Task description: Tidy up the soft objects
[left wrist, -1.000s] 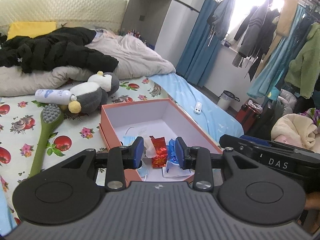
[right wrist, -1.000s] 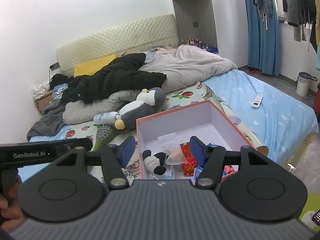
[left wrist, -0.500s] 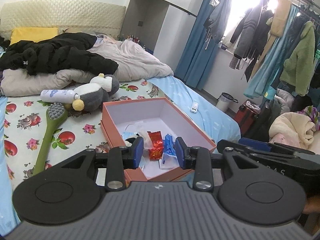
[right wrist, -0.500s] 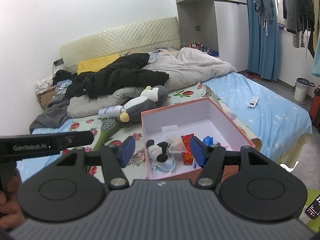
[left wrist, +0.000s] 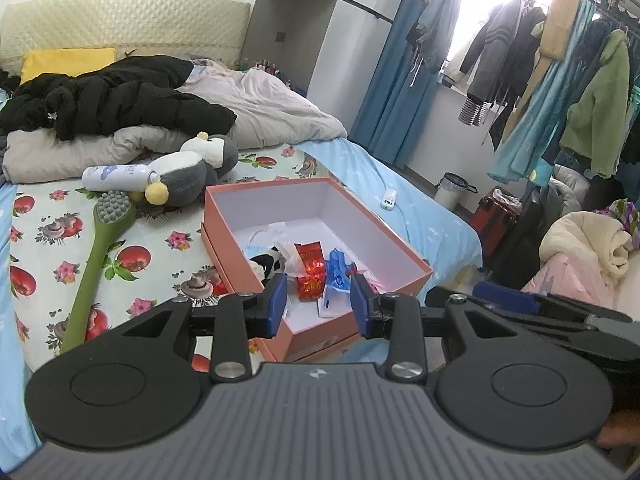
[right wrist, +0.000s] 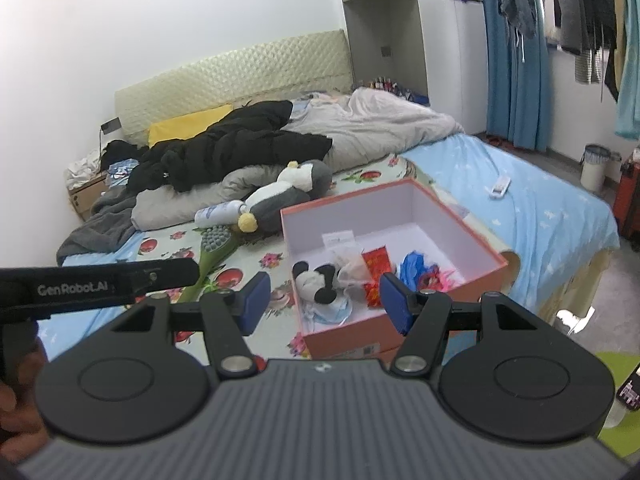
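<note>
An open orange box [left wrist: 400,248] [right wrist: 472,248] sits on the bed. Inside lie a small black-and-white plush [right wrist: 320,284] [left wrist: 264,262], a red packet [left wrist: 310,270] [right wrist: 376,272], a blue wrapper [left wrist: 338,274] [right wrist: 412,266] and a face mask [right wrist: 328,312]. A grey penguin plush [left wrist: 188,172] [right wrist: 288,196] lies on the bed behind the box. My left gripper [left wrist: 319,302] is open and empty, held back above the box's near edge. My right gripper [right wrist: 324,306] is open wider and empty, also in front of the box.
A green long-handled brush [left wrist: 96,248] [right wrist: 212,252] and a white spray bottle [left wrist: 116,172] [right wrist: 220,213] lie left of the box. A black jacket [left wrist: 100,100] and grey duvet [right wrist: 360,128] cover the bed's far end. A white remote [left wrist: 388,199] lies on the blue sheet.
Both grippers have pulled back and up from the box, which now looks smaller and farther. The left jaws have opened slightly wider. Nothing in the box has moved.
</note>
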{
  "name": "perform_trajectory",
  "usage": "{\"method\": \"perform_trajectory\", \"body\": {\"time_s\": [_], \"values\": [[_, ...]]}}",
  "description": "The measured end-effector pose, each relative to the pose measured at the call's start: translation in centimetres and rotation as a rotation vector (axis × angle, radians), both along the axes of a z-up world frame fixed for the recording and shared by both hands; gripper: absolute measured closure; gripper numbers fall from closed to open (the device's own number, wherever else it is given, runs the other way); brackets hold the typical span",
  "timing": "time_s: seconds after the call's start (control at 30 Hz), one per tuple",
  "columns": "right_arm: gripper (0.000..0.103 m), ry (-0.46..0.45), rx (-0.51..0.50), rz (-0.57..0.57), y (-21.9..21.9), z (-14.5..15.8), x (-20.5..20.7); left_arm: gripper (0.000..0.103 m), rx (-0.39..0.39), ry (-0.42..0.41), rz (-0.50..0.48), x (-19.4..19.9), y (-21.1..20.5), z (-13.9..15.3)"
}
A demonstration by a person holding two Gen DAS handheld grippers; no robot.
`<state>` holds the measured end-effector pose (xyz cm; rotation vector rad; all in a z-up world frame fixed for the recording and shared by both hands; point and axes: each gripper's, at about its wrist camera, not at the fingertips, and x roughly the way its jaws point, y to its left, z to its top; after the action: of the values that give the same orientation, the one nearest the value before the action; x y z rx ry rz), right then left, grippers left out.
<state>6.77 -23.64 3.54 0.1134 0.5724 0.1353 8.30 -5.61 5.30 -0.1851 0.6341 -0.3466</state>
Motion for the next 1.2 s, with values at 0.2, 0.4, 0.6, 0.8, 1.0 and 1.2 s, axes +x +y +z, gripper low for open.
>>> {"method": "perform_trajectory", "body": {"time_s": [0.2, 0.4, 0.6, 0.8, 1.0, 1.2], "values": [[0.04, 0.027, 0.006, -0.008, 0.0, -1.0, -0.1, 0.063, 0.014, 0.016, -0.005, -0.2, -0.2, -0.8], [0.04, 0.021, -0.003, -0.017, -0.2, -1.1, -0.3, 0.063, 0.014, 0.025, 0.001, -0.1, 0.1, -1.2], [0.04, 0.019, -0.005, -0.03, -0.3, -1.0, -0.3, 0.063, 0.016, 0.024, 0.004, 0.0, 0.3, -1.2], [0.04, 0.013, -0.011, -0.031, -0.3, -0.9, -0.3, 0.063, 0.015, 0.021, 0.006, 0.0, 0.3, -1.0], [0.04, 0.011, -0.012, -0.033, -0.3, -0.9, -0.3, 0.056, 0.015, 0.018, 0.008, 0.1, 0.4, -0.9], [0.016, 0.03, -0.004, -0.04, -0.5, -1.0, 0.0, 0.021, 0.01, 0.003, 0.024, 0.2, 0.5, -0.5]]}}
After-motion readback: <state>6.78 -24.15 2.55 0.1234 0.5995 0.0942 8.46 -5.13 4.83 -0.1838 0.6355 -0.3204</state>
